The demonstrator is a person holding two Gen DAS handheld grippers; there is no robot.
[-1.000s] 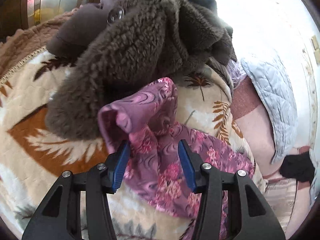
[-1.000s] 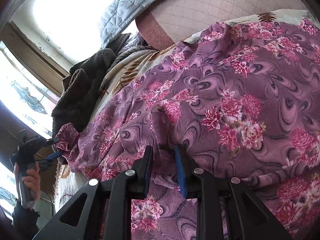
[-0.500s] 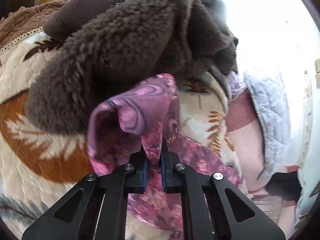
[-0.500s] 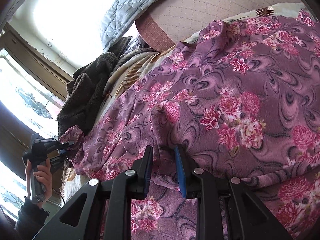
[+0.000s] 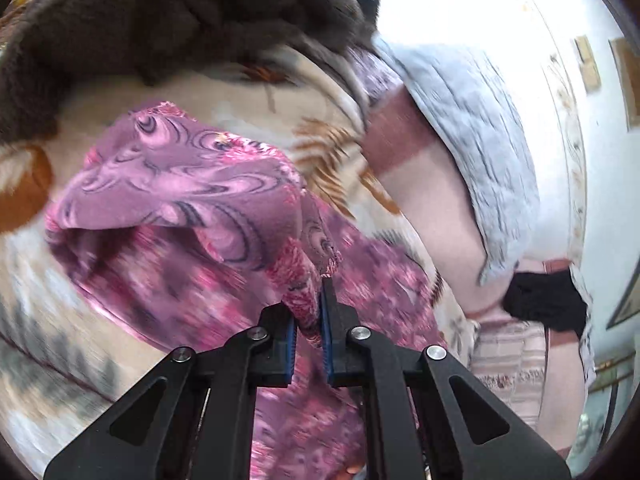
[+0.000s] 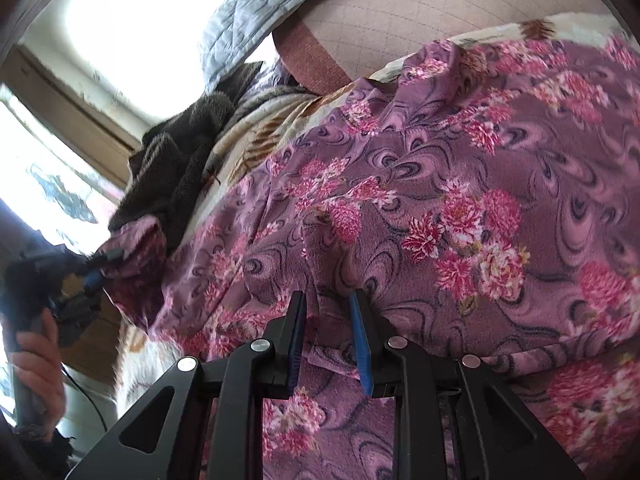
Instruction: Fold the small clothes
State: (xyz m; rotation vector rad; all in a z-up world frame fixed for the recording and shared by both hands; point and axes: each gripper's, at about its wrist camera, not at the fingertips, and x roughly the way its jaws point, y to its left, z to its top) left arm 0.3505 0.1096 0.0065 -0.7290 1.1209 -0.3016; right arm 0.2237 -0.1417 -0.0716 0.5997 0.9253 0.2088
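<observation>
**Both tools on the purple garment**

Left wrist view is motion-blurred; blanket pattern and far clutter are hard to read. Garment's lower part is cut off behind both tool frames.

Brown fleece (image 5: pixel 168 28) sits just beyond the lifted cuff, on the leaf-print blanket (image 5: pixel 248 96). Grey quilt (image 5: pixel 472 120) lies further off, beside a black item (image 5: pixel 544 300).

Purple floral garment (image 6: pixel 460 200) is spread on the bed. Left tool (image 5: pixel 308 320) is clamped tight on its cuff, fabric bunched between the pads. Right tool (image 6: pixel 326 336) is narrowly parted, pinching a fold at the hem. A hand (image 6: pixel 36 364) holds the left tool's handle.
</observation>
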